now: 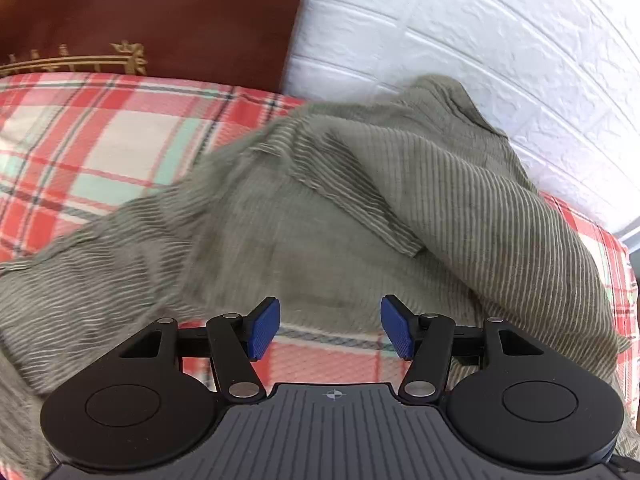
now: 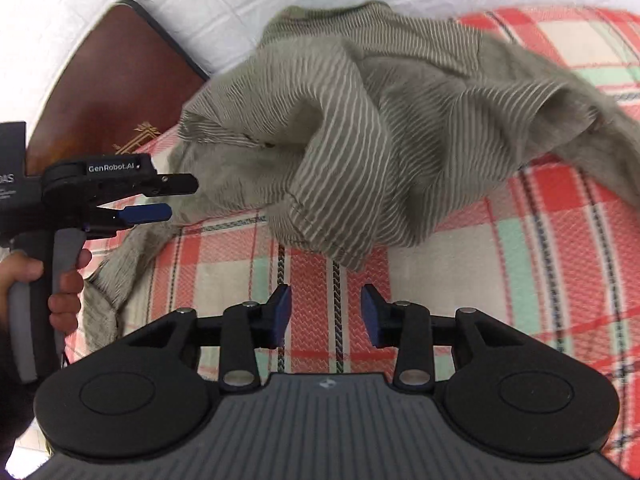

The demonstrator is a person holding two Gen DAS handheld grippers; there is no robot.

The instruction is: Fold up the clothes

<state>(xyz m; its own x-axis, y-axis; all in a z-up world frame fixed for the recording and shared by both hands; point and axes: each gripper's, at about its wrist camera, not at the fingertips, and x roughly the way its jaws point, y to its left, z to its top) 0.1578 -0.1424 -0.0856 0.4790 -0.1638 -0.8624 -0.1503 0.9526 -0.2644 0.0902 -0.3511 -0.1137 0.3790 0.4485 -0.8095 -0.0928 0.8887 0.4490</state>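
Bright even light, soft shadows, fisheye-bent edges, motion blur in places

A red, white and green checked sheet (image 2: 500, 248) covers the bed. At the bed's far edge stand a dark brown headboard (image 1: 160, 12) and a white brick wall (image 1: 480, 40).

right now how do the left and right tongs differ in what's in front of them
The left tongs hang over the edge of the striped olive garment, fabric filling their view. The right tongs hang over bare plaid bedcover, the garment lying further ahead. Both are open and hold nothing.
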